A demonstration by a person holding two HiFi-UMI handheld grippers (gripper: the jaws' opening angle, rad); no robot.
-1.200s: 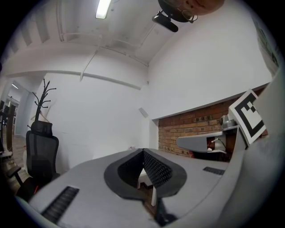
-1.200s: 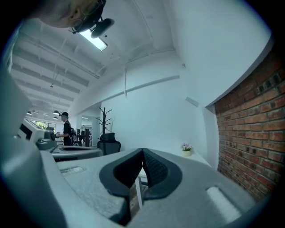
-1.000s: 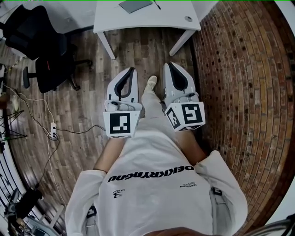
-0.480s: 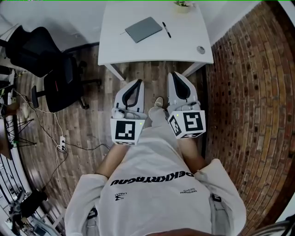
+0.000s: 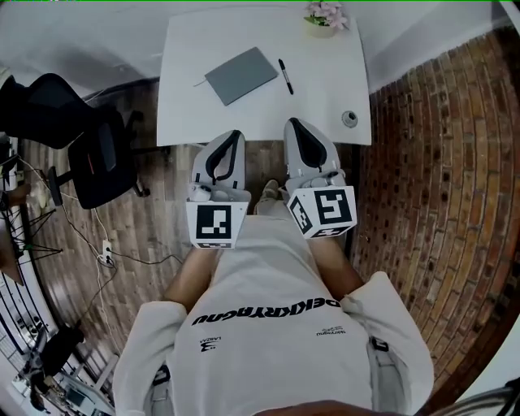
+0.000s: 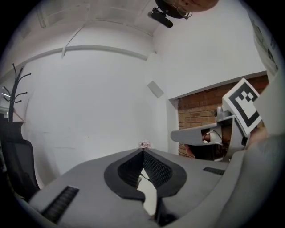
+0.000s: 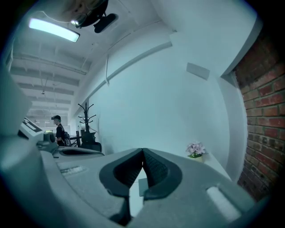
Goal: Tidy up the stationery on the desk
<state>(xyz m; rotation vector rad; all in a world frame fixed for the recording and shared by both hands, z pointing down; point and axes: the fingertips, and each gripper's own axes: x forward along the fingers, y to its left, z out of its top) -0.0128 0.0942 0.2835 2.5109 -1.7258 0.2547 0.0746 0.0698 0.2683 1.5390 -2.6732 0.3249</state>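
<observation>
I think the tidy-up has not really begun yet. The person stands at the front edge of the white table (image 5: 187, 114) and holds both tools out in front of the body. The left gripper (image 5: 233, 134) has its fingers (image 6: 128, 168) pressed together at the tips, with nothing between them. The right gripper (image 5: 291, 123) is the same: its fingers (image 7: 156, 168) are closed tip to tip and hold nothing. Both tips hang at the near edge of the table. The things to tidy lie farther back on it. There is a gray notebook (image 5: 240, 75) lying slanted, and a black pen (image 5: 285, 75) just beside its right edge. A small round thing (image 5: 349, 119) sits near the front right corner, but I can't tell what it is. A little pot of pink flowers (image 5: 325, 16) stands at the back edge. My guess for the next move is to reach forward, open one pair of fingers and come down on the pen or the notebook. The pen is thin and lies flat, so the fingers need to go down on both sides of it. Nothing on the table seems to block the way. A black chair (image 5: 81, 138) stands off to the left on the wood floor, with a power strip (image 5: 104, 253) and cables behind it. A brick wall (image 5: 439, 162) is on the right.
</observation>
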